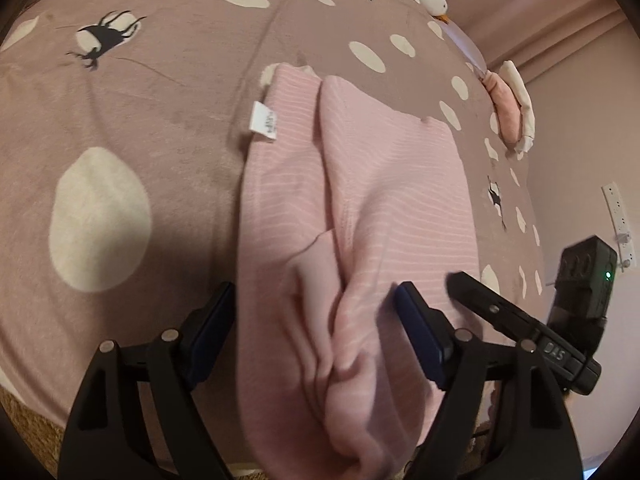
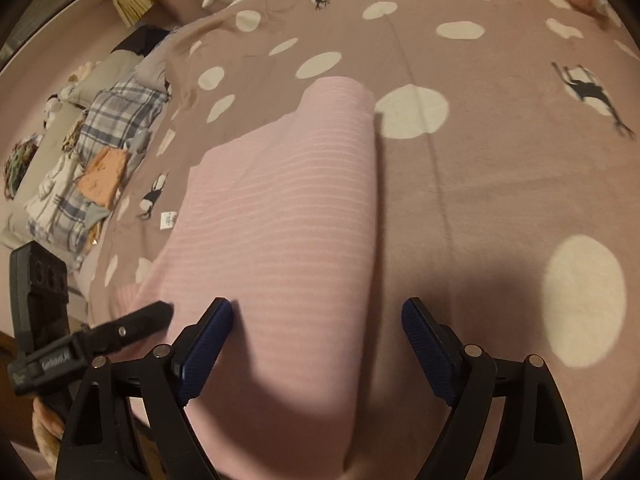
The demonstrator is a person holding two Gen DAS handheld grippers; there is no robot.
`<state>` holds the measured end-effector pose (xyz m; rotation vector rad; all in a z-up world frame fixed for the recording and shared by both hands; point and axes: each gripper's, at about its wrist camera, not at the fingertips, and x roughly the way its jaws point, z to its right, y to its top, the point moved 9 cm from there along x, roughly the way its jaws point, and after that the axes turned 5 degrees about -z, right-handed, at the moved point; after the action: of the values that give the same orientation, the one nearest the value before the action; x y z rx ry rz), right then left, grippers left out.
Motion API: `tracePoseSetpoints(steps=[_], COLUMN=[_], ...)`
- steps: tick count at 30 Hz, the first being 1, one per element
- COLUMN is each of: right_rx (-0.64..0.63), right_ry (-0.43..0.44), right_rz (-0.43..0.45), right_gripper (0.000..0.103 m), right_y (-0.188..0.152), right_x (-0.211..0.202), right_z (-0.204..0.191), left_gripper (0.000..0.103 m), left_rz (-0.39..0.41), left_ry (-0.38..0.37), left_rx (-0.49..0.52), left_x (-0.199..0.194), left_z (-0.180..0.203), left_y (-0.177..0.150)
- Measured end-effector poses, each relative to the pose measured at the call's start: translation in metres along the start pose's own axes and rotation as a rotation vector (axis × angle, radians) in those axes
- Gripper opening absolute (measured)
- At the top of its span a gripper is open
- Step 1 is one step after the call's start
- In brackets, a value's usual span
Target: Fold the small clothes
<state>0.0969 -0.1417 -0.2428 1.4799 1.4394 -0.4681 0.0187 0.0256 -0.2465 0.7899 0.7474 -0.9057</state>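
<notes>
Left gripper (image 1: 316, 300) spread wide, straddling the bunched near end of the pink striped knit garment (image 1: 360, 184) on the mauve spotted bedspread (image 1: 160, 120); white care label (image 1: 264, 123) at 10 o'clock. Right gripper (image 2: 318, 314) likewise wide, holding nothing; only its view shows the garment's smooth folded edge (image 2: 374, 184) toward 12 o'clock and the plaid clothes pile (image 2: 108, 128) at 10 o'clock.

Near end of the pink striped knit garment (image 1: 360, 208) ran out under the bottom edge of the left wrist view; hem not seen. Its bunched folds between the left gripper's (image 1: 314, 308) spread fingers were motion-blurred. Printing on the small white sewn-in label (image 1: 264, 122) at the garment's left edge was too small to read. In the right wrist view, the garment's near end passed below the frame under the right gripper (image 2: 316, 320). Left of the garment, the heap of plaid and orange cloth (image 2: 100, 160) was too distorted to identify piece by piece.
</notes>
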Motion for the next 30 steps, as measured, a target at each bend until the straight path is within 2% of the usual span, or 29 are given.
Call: tracePoseSetpoints(steps=[3, 4, 5, 7, 8, 10, 13, 20, 25, 30], right_rx=[-0.027, -0.037, -0.049, -0.049, -0.05, -0.086, -0.109, -0.139, -0.1, -0.06], right_ry=[-0.009, -0.01, -0.009, -0.025, -0.037, -0.053, -0.057, -0.106, -0.117, -0.144], right_rz=[0.005, 0.009, 0.014, 0.017, 0.022, 0.039, 0.076, 0.2, 0.231, 0.21], right_gripper=[0.086, 0.081, 0.069, 0.061, 0.05, 0.035, 0.031, 0.031, 0.031, 0.031], right_y=[0.002, 0.003, 0.004, 0.005, 0.006, 0.006, 0.011, 0.033, 0.044, 0.041], right_x=[0.003, 0.004, 0.006, 0.009, 0.009, 0.005, -0.007, -0.051, -0.069, -0.062], right_z=[-0.006, -0.007, -0.01, -0.01, -0.009, -0.012, -0.016, -0.01, 0.016, 0.037], left_gripper=[0.065, 0.049, 0.04, 0.036, 0.032, 0.029, 0.027, 0.027, 0.028, 0.028], left_rz=[-0.018, -0.023, -0.034, -0.028, -0.015, 0.007, 0.059, 0.142, 0.131, 0.085], left_ry=[-0.029, -0.05, -0.076, -0.046, -0.025, -0.004, 0.015, -0.025, -0.032, -0.012], left_rx=[0.029, 0.028, 0.021, 0.023, 0.045, 0.064, 0.108, 0.19, 0.243, 0.252], left_x=[0.008, 0.011, 0.014, 0.016, 0.014, 0.01, -0.001, -0.012, 0.006, 0.031], left_z=[0.009, 0.012, 0.015, 0.018, 0.023, 0.029, 0.045, 0.085, 0.112, 0.118], left_y=[0.001, 0.001, 0.0, -0.001, -0.001, -0.002, 0.002, 0.014, 0.022, 0.023])
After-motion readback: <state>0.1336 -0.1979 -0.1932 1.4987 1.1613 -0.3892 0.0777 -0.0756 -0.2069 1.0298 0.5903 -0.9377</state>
